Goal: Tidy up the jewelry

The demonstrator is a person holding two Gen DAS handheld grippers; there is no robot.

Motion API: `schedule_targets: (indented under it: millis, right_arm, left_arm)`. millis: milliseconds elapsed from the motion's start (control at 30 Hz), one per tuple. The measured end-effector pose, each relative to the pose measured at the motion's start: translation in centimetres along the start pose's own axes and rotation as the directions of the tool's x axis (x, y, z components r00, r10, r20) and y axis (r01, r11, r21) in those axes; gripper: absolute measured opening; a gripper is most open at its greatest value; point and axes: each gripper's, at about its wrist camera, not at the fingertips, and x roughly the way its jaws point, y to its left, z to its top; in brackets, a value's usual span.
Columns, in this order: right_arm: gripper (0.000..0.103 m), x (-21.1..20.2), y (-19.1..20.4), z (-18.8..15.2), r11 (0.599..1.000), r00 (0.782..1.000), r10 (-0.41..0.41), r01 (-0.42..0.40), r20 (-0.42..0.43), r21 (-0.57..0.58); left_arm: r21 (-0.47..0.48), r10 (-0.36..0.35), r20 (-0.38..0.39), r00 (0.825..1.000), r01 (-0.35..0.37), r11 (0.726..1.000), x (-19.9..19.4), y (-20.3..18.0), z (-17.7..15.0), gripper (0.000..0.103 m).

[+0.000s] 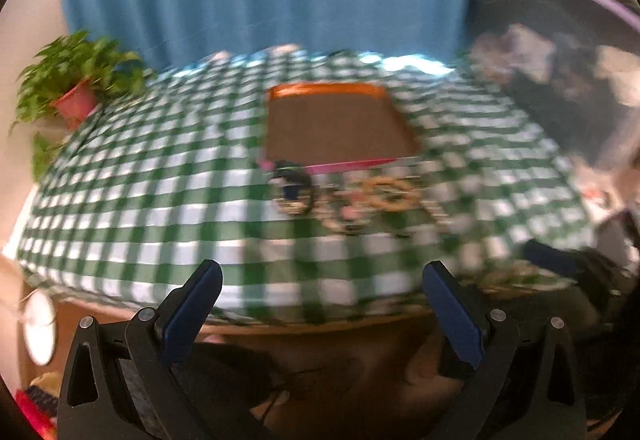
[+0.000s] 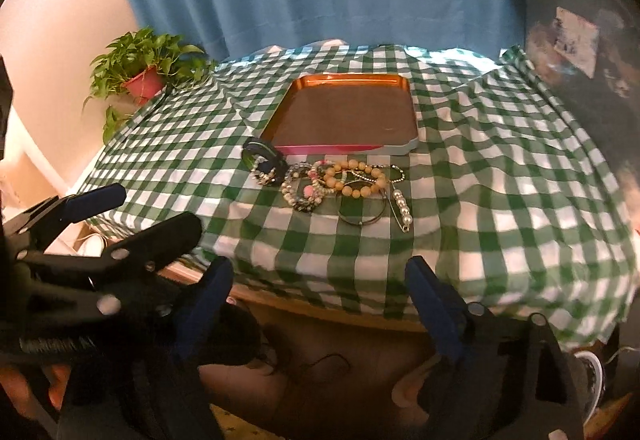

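I hold my left tool and right tool spread and empty off the bench's near edge, because the jewelry lies heaped mid-bench just before the empty tray meant to receive it.

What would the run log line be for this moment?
stage: pre-grasp | left tongs: open, empty | right tongs: open, empty | jewelry pile: on checked tablecloth, before tray | orange tray: empty
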Motion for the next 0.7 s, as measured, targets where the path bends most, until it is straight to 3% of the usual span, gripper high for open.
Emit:
schedule_targets:
  millis: [67,200,333,433,500,567,633,700]
  right_arm:
    - [0.083,1.9,-1.0,0.6,1.000,1.000,0.014,-0.014,-0.012,0.018]
    - [0.083,5.1,-4.1,1.4,0.992,0.996,0.092,-0.091,-0.008,0.088]
    - [0.083,8.5,-6.6,2.4,0.985,0.988,0.157,-0.157,0.006,0.078]
    - [0.083,10.4,-7.8,2.5,0.992,0.993,0.107,-0.110,0.048,0.062]
    - [0.083,10.9,-8.2,2.5,0.997,0.994,0.063,-0.068,0.092,0.046]
    - [0.083,11.0,-8.3,2.5,0.999,0.993,0.031,-0.035,0.115,0.034]
    - [0.083,11.1,-8.4,2.4,0.999,0.991,0.038,-0.041,0.126,0.021]
    - [0.075,11.4,-8.3,2.4,0.999,0.990,0.037,-0.037,0.132,0.000]
  left_arm:
    - [-0.006,0.058,-0.005,0.998,-0.058,0.998,2.1,0.9,0.7,0.100]
    - [0.013,0.064,0.011,0.998,-0.064,0.998,6.3,2.1,1.6,0.100]
    - [0.041,0.065,0.009,0.998,-0.065,0.997,10.7,2.2,2.1,0.100]
    - [0.049,0.051,0.004,0.999,-0.052,0.997,13.3,2.5,2.2,0.099]
    - [0.049,0.068,-0.002,0.998,-0.068,0.996,14.3,2.9,2.2,0.090]
    - [0.016,0.026,-0.030,0.999,-0.025,1.000,15.2,3.9,2.1,0.066]
    - [-0.018,-0.018,-0.050,0.999,0.017,1.000,15.8,4.8,2.1,0.053]
    - [-0.047,-0.059,-0.055,0.997,0.056,0.997,16.0,5.2,2.2,0.048]
